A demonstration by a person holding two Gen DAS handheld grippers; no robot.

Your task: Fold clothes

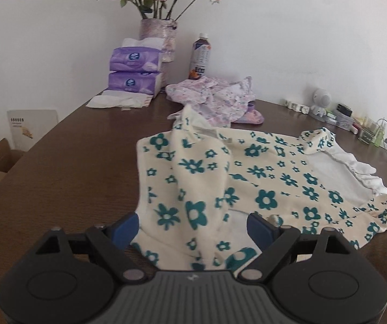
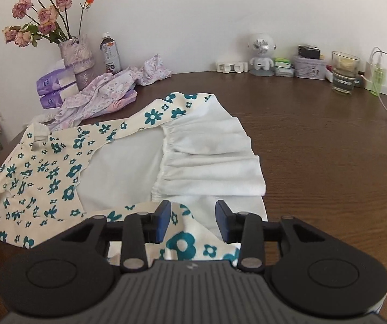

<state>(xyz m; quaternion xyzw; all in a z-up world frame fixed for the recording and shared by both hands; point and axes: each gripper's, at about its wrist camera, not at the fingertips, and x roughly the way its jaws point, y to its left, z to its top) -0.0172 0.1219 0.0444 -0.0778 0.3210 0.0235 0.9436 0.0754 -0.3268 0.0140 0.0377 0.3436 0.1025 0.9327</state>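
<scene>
Floral garment [image 1: 220,178] between both grippers' parted fingers [image 1: 128,228]

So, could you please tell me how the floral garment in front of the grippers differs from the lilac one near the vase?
The cream garment with teal flowers is spread out mostly flat near both grippers; the lilac garment lies crumpled in a heap at the far side by the bottle. The cream one has bold, large flowers and a white lining; the lilac one has a fine, pale print. Both rest on the brown table, unfolded.

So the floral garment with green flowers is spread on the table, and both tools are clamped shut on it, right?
Not quite. The floral garment is spread on the table, but both wrist views show the left tool and right tool open, fabric lying between their fingers.
</scene>
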